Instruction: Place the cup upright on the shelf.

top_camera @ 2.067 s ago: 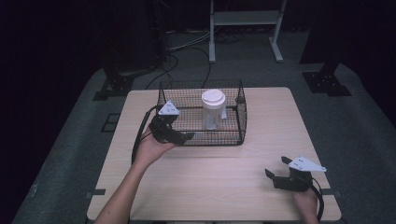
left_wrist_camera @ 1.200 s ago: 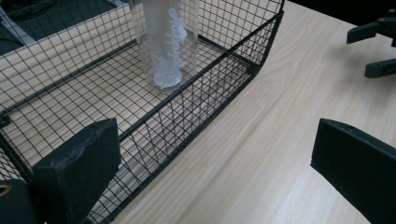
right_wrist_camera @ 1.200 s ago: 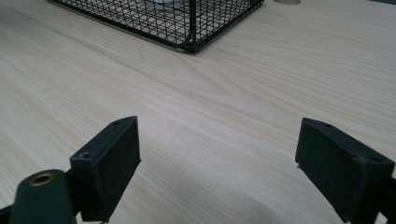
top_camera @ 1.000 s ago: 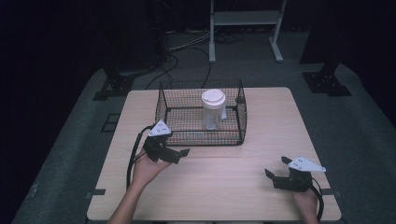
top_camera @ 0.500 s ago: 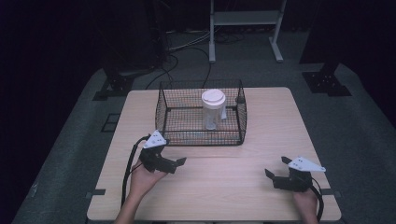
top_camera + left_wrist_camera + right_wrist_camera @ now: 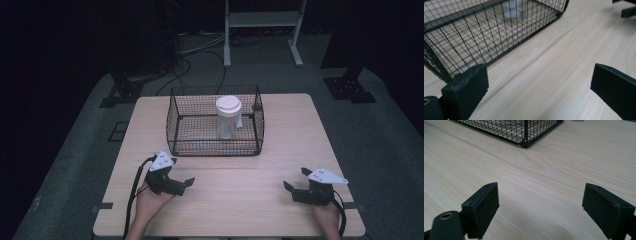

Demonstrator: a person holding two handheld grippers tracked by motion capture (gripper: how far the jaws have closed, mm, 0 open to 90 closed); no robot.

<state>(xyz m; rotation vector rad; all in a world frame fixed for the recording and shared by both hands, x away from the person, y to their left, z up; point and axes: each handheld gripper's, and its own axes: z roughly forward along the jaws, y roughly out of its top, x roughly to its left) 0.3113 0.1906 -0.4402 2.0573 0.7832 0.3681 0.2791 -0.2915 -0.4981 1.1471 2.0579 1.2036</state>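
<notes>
High view shows cup (image 6: 228,116) upright in wire basket (image 6: 172,120), both well apart from left gripper (image 6: 181,184) and right gripper (image 6: 294,183), jaws spread wide, holding nothing, parked low over table (image 6: 235,200); looks like placement done, next likely just idle.

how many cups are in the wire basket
1. A single lidded cup stands upright inside the wire basket, right of its middle and toward the far side. Nothing else shows through the mesh.
</notes>
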